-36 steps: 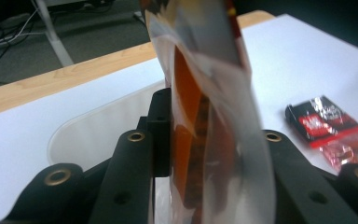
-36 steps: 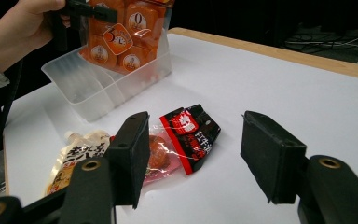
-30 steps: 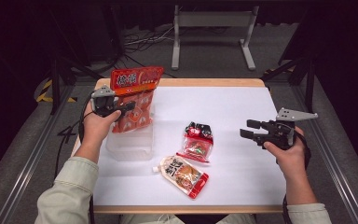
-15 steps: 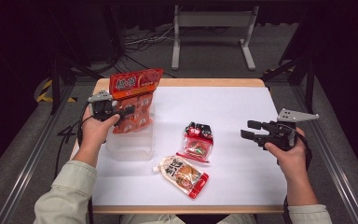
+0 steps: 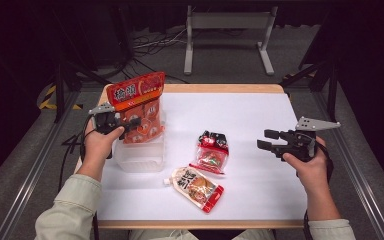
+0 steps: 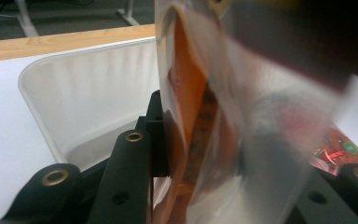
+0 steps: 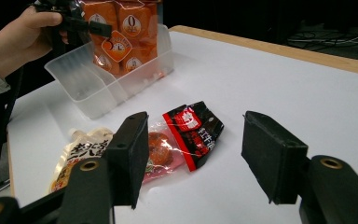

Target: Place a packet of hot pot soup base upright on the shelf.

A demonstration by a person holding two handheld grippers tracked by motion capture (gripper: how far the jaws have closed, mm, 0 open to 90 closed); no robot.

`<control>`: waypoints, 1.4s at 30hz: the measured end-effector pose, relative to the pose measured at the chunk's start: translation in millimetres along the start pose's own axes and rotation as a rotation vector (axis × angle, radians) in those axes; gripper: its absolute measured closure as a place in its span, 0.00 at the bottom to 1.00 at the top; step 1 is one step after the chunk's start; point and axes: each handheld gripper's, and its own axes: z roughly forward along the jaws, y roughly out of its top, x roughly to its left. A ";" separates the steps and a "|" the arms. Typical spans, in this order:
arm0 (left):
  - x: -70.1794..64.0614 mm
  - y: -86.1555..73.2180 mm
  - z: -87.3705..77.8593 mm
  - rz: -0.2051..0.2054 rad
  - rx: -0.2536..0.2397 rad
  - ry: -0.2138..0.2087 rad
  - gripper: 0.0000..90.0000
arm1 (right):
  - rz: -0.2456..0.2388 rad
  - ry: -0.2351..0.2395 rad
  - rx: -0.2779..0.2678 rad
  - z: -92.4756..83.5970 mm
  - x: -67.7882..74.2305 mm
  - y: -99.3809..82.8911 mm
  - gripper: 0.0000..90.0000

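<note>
Left gripper (image 5: 130, 122) clamps orange bag (image 5: 139, 107) — over clear bin (image 5: 140, 156).

place: lab / recording rig, not a home
surface: white sheet-covered wooden-edged surface (image 5: 260, 115), bare apart from test items
surroundings: black-draped dark walls, grey carpet floor (image 5: 25, 170)
hardware: grey metal stand legs (image 5: 227, 30), loose black cables on the floor (image 5: 150, 42), yellow-black hazard tape (image 5: 47, 97)
</note>
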 end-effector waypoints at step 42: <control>-47.1 -10.3 -72.5 0.084 -0.090 0.109 0.12 | -0.020 -0.016 -0.012 9.6 -1.5 -2.8 0.43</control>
